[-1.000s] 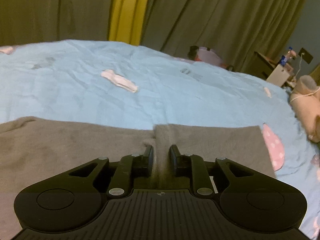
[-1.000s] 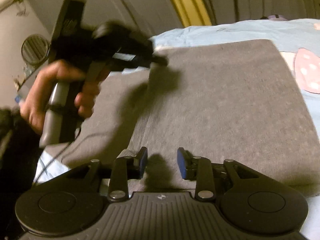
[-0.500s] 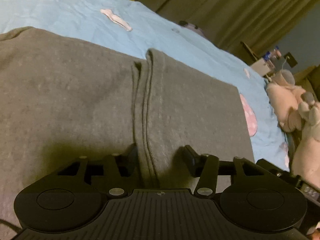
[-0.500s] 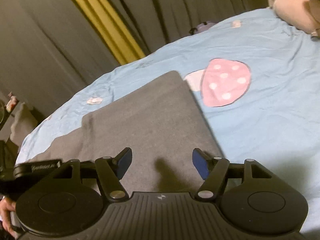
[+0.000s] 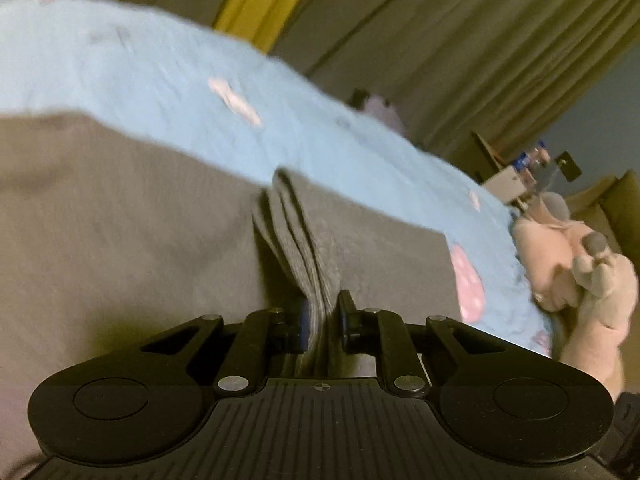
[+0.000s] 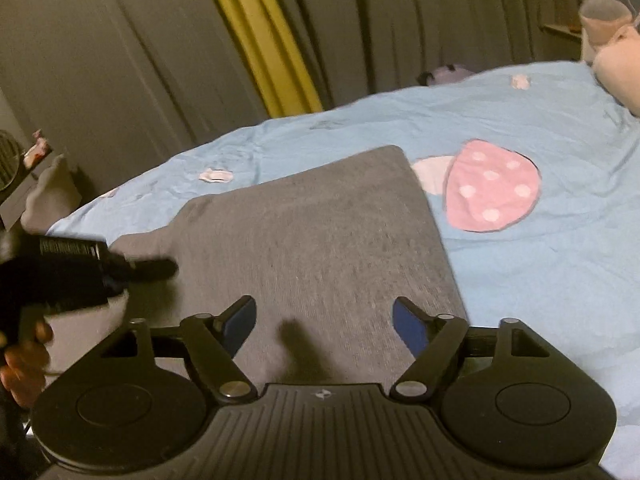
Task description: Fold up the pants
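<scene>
Pants (image 6: 304,236): dark grey, lying on the bed (image 6: 560,128) over the blue cover; right part is already a flat folded stack, w/ its far corner just beside a pink mushroom print (image 6: 492,188).

L gripper (image 5: 323,312): fingers narrow, clamped on a raised ridge of pants fabric. 0.5 s ago we had them spread either side of that ridge, so the grasp is fresh. View is blurred, so we judge the tool is in motion.

R gripper (image 6: 324,320): fingers wide, holding nothing, hovering over the near edge of the folded stack. Approx. same spread as 0.5 s ago; 1 s ago they were narrower.

Seen from R cam: L gripper (image 6: 160,268) at the stack's left edge, person's hand (image 6: 24,360) on its grip.

Meaning for task: we judge the ridge is the fold edge, now secured for the next fold. R side is not yet gripping.

Risk: ridge shows several layers; some may slip out when lifted.
</scene>
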`<state>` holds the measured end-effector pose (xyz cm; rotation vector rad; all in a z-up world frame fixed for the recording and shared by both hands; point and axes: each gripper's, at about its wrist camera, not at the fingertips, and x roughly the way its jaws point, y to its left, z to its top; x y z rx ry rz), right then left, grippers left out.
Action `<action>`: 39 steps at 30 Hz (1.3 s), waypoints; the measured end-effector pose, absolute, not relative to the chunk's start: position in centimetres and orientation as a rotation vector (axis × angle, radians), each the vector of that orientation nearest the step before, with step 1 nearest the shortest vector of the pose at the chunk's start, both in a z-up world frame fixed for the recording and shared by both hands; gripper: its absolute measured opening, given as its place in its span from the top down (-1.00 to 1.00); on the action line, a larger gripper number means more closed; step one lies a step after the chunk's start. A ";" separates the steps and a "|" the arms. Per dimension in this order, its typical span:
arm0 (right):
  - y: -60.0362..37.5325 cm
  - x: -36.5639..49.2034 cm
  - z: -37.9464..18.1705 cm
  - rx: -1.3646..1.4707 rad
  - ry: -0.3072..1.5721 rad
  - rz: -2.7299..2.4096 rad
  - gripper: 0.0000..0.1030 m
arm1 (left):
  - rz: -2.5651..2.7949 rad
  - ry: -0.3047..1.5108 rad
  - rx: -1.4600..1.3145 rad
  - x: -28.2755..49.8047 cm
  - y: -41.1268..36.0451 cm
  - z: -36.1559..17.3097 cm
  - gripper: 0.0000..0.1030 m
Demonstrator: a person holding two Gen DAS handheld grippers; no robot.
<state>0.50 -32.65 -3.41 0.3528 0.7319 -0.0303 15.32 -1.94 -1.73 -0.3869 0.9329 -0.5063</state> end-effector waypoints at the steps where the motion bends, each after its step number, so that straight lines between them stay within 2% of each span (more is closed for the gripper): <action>1: -32.4 0.7 -3.6 0.340 0.746 -0.031 -0.63 | -0.474 0.936 -0.376 15.6 -1.5 -1.9 0.63; 2: -32.2 1.0 -3.9 0.327 0.765 -0.031 -0.64 | -0.442 0.962 -0.362 15.9 -1.4 -2.5 0.57; 3: -32.1 1.4 -4.2 0.316 0.789 -0.034 -0.64 | -0.420 1.002 -0.338 16.3 -1.2 -3.5 0.39; 4: -32.0 1.8 -4.5 0.304 0.816 -0.042 -0.66 | -0.381 1.055 -0.298 16.4 -1.0 -4.7 0.37; 5: -31.9 2.2 -4.9 0.293 0.844 -0.056 -0.66 | -0.337 1.081 -0.271 16.3 -0.6 -5.5 0.24; 7: -31.8 2.5 -5.1 0.282 0.859 -0.066 -0.70 | -0.348 1.033 -0.345 15.1 1.3 -5.2 0.13; 8: -31.7 2.4 -5.0 0.281 0.854 -0.063 -0.74 | -0.320 1.010 -0.374 14.5 2.6 -4.5 -0.08; 10: -31.7 2.4 -5.0 0.283 0.841 -0.059 -0.78 | -0.263 0.917 -0.413 13.3 5.6 -2.7 -0.22; 12: -31.8 2.3 -4.9 0.297 0.827 -0.060 -0.78 | -0.187 0.803 -0.437 12.0 9.5 -1.0 -0.68; 13: -31.8 2.2 -4.8 0.309 0.813 -0.055 -0.78 | -0.108 0.750 -0.435 11.2 11.8 -0.3 -0.71; 15: -31.7 1.9 -4.7 0.311 0.797 -0.056 -0.78 | 0.038 0.690 -0.417 10.1 15.9 0.1 -0.71; 18: -31.4 2.4 -5.0 0.294 0.819 -0.066 -0.78 | 0.166 0.703 -0.487 8.8 22.3 -0.9 -0.68; 20: -31.1 2.7 -5.1 0.284 0.828 -0.073 -0.85 | 0.217 0.708 -0.576 7.9 25.6 -1.9 -0.58; 22: -30.5 3.0 -5.4 0.258 0.839 -0.076 -0.91 | 0.229 0.690 -0.657 7.2 28.1 -3.2 -0.59; 26: -29.1 3.3 -5.5 0.179 0.857 -0.082 -0.92 | 0.286 0.718 -0.716 6.3 30.8 -5.5 -0.59; 34: -28.8 3.3 -5.6 0.189 0.842 -0.090 -0.92 | 0.114 0.620 -0.921 6.9 32.9 -7.6 -0.63; 38: -28.7 3.3 -5.7 0.180 0.844 -0.092 -0.92 | 0.105 0.606 -1.048 8.3 34.7 -9.0 -0.53; 39: -28.7 3.2 -5.7 0.178 0.844 -0.091 -0.92 | 0.111 0.603 -1.077 8.6 35.1 -9.2 -0.42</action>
